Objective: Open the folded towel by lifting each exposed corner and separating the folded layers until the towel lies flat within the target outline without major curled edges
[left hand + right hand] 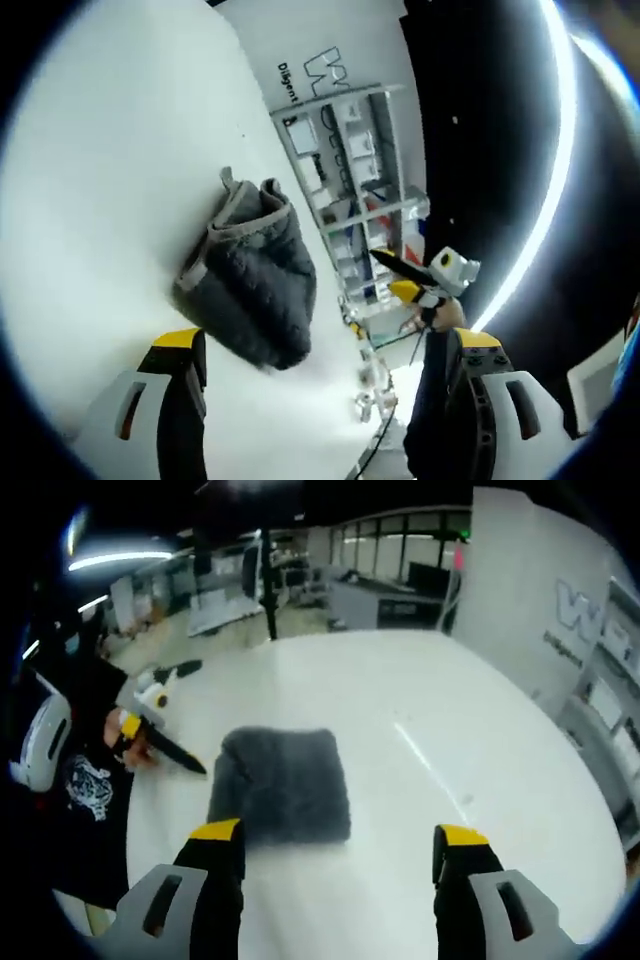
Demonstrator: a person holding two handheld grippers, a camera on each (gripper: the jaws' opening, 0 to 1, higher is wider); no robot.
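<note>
The folded grey towel [283, 785] is seen lying on the white table [450, 730]. The right gripper [340, 852] and left gripper [325, 350] are held spread, empty, near it.

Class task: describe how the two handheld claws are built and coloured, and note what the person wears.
Both the left claw and the right claw have two black jaws with yellow tips, set in pale grey housings with slotted openings. The person wears a dark top with a white printed graphic.
</note>
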